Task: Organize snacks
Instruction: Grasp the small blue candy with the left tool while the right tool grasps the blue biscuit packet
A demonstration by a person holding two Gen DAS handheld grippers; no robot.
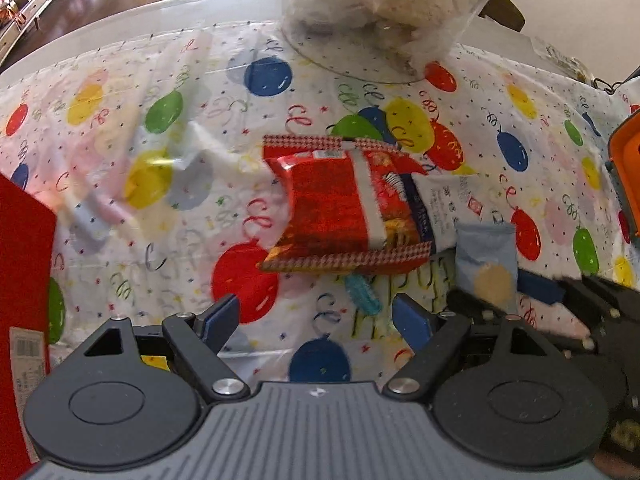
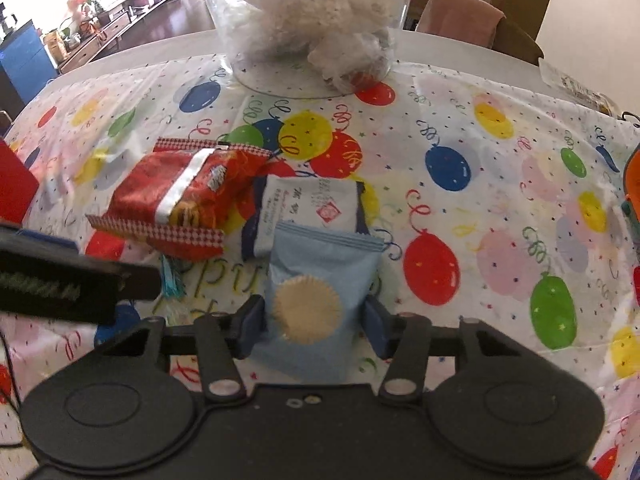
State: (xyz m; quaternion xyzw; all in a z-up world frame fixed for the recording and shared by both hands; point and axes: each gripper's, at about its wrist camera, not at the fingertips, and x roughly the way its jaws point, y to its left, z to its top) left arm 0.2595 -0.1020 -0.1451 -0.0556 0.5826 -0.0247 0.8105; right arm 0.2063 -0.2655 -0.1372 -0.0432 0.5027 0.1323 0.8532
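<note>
A red snack bag (image 1: 340, 208) (image 2: 180, 196) lies on the balloon-print tablecloth. A white and navy packet (image 2: 308, 208) (image 1: 444, 204) lies next to it on the right. My right gripper (image 2: 312, 320) is shut on a pale blue packet (image 2: 316, 300) with a cream round cake picture, which also shows in the left wrist view (image 1: 486, 264). My left gripper (image 1: 316, 320) is open and empty, just in front of the red bag. A small teal candy (image 1: 362, 294) (image 2: 172, 280) lies near it.
A large clear plastic bowl (image 1: 384, 12) (image 2: 308, 20) of pale snacks stands at the back of the table. A red box (image 1: 24, 280) (image 2: 16, 188) is at the left. An orange container (image 1: 624, 172) is at the right edge.
</note>
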